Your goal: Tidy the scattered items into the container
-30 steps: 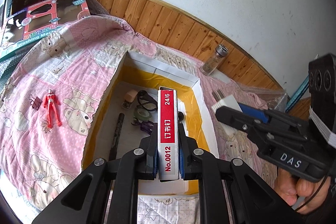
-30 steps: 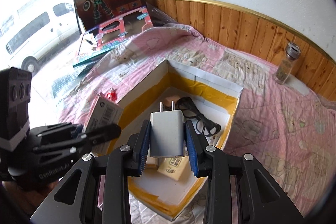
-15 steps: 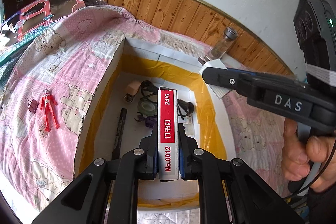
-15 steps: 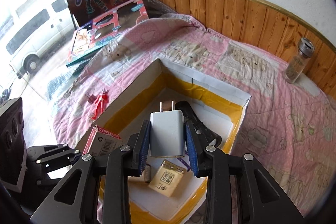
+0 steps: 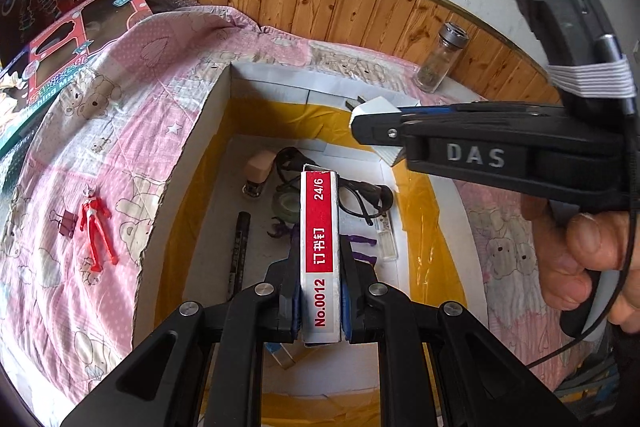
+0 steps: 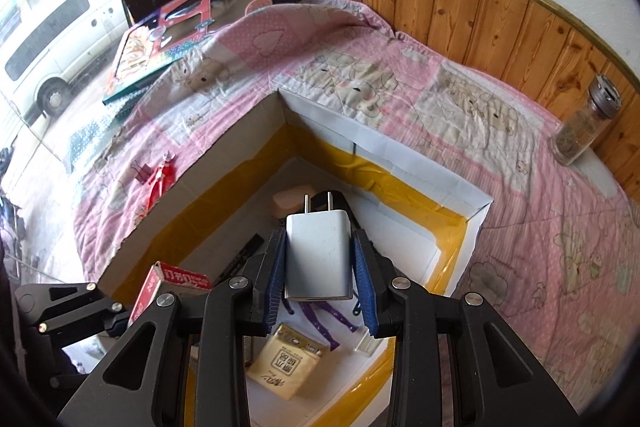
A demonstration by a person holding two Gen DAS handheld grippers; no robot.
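Daylight is flooding both views, coming in from a window (image 6: 44, 39) that is blowing out to near white at the left of the right wrist view. The pink quilt (image 6: 400, 95) is showing evenly lit, with soft shadows lying inside the cardboard box (image 5: 192, 163). The yellow tape lining is catching mild glare. Fisheye distortion is bending the wood panelling (image 5: 360, 7), corners are vignetting to black, and focus is softening toward the edges.
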